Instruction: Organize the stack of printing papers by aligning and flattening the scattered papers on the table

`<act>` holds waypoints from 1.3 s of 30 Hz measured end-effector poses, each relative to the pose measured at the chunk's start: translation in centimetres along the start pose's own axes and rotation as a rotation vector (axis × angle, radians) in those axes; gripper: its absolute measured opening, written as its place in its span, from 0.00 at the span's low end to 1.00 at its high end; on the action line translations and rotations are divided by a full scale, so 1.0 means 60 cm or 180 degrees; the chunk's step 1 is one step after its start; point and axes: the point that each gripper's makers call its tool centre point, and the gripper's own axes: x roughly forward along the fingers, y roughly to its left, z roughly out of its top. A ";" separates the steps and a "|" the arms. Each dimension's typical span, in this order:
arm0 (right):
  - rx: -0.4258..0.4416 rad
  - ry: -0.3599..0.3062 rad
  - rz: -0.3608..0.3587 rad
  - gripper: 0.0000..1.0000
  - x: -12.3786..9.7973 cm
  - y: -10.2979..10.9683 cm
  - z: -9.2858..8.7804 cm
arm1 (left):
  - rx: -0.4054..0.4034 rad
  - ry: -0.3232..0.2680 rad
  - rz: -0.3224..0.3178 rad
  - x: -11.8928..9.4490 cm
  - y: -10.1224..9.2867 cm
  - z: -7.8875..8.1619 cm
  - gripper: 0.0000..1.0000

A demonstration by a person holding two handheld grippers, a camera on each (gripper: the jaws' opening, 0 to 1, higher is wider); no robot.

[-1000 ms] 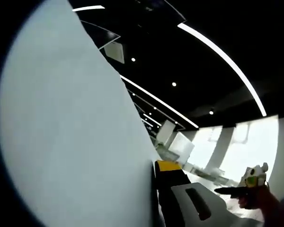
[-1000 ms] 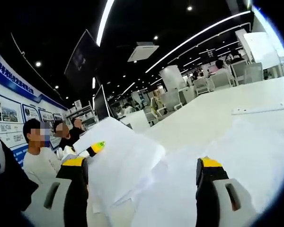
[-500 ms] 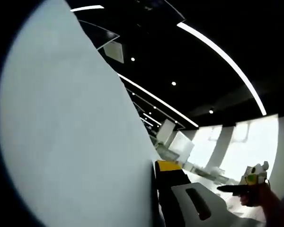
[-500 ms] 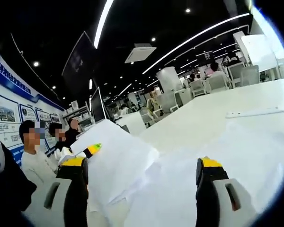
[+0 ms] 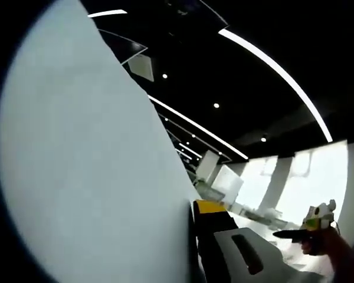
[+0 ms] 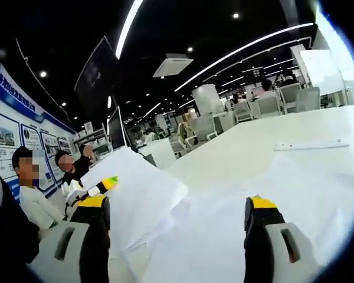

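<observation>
While lifted off the table (image 6: 271,141), clamps a raised sheet (image 5: 76,165) with left gripper (image 5: 192,247); hovers right gripper (image 6: 177,236) wide open, empty, over loose papers (image 6: 224,206). Judging: mostly unaligned.

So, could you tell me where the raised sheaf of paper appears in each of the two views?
Left gripper view: the raised paper covers the left half, its right edge against the yellow-tipped jaw.
Right gripper view: the same paper slopes up at left centre, beside the near jaw.
Shared landmark: the left gripper, gripping the paper's edge in both.
</observation>
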 end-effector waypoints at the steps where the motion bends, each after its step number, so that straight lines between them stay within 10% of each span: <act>1: 0.0002 0.0001 -0.0002 0.90 -0.001 -0.001 0.000 | 0.0001 -0.0004 -0.0006 0.000 -0.001 0.000 0.09; 39: 0.0034 -0.0067 -0.0531 0.90 -0.081 -0.093 -0.004 | 0.0042 0.0009 -0.0032 0.000 -0.004 -0.001 0.09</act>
